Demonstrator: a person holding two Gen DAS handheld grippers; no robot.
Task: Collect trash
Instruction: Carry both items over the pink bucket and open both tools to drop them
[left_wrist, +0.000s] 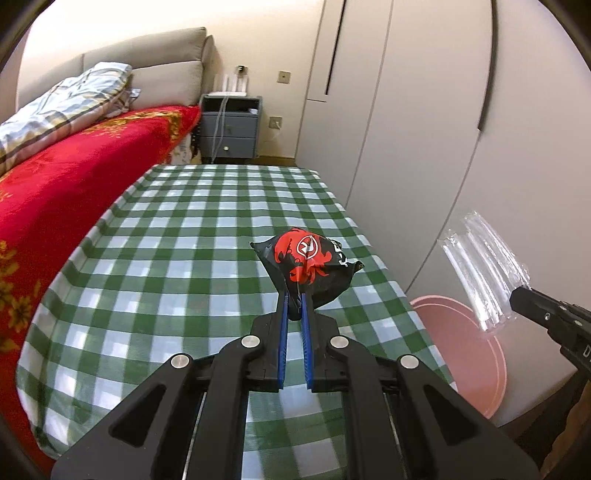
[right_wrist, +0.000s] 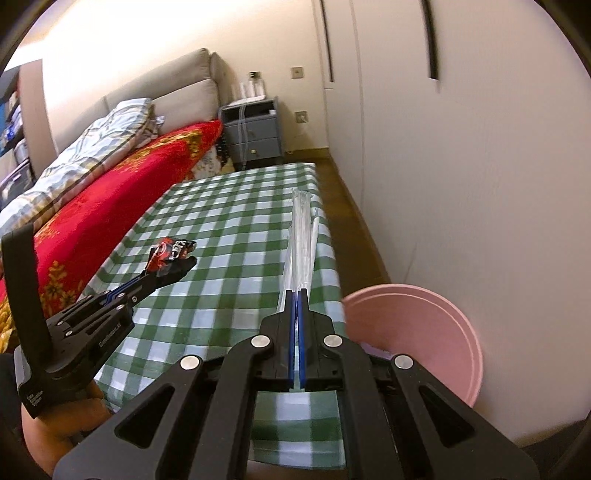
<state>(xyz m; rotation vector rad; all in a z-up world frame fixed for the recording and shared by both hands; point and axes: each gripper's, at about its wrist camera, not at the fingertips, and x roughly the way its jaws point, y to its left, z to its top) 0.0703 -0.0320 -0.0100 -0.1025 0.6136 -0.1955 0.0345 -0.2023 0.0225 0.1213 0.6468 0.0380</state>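
I'm getting warm, bright, even light in both wrist views, strongest on the cream wall at upper left. Shadows are soft. Fisheye bending curves the wardrobe doors and rounds the checked table edges, with dark vignette arcs in every corner. The pink bin and the near table edge smear with motion blur; the clear plastic wrapper catches pale glare.

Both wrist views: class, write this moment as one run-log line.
left tongs: shut on snack wrapper | right tongs: shut on clear plastic wrapper | pink bin: beside table, right
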